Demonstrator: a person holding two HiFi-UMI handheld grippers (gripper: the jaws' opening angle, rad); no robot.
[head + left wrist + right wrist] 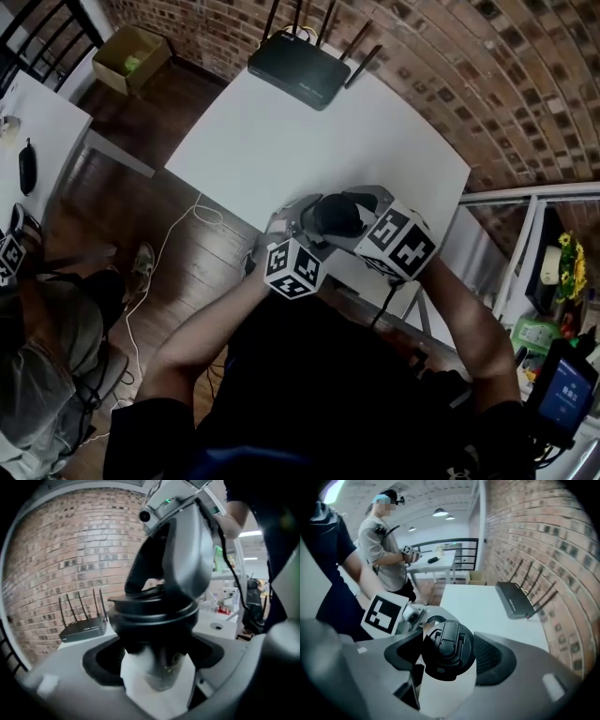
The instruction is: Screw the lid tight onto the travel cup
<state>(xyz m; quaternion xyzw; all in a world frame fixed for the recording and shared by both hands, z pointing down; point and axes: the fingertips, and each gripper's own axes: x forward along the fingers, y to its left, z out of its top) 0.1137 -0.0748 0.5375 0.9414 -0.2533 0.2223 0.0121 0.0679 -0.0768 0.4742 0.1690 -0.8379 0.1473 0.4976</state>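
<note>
The travel cup (pixel 161 674) has a clear lower body and a black lid (pixel 447 648) with a flip catch on top. It sits over the front edge of the white table (pixel 281 141), between both grippers. My left gripper (pixel 298 223) comes in from the side, its jaws shut round the cup's body just under the lid (pixel 154 616). My right gripper (pixel 352 208) reaches down from above, and its two pads press on the lid's rim from either side. The cup's base is hidden in the head view, so I cannot tell whether it rests on the table.
A black router (pixel 298 67) with antennas lies at the table's far edge by the brick wall. Another person (pixel 384 541) stands at a second white table (pixel 37 122) to the left. A white cable (pixel 178 244) trails over the wooden floor. A cardboard box (pixel 131 54) sits far left.
</note>
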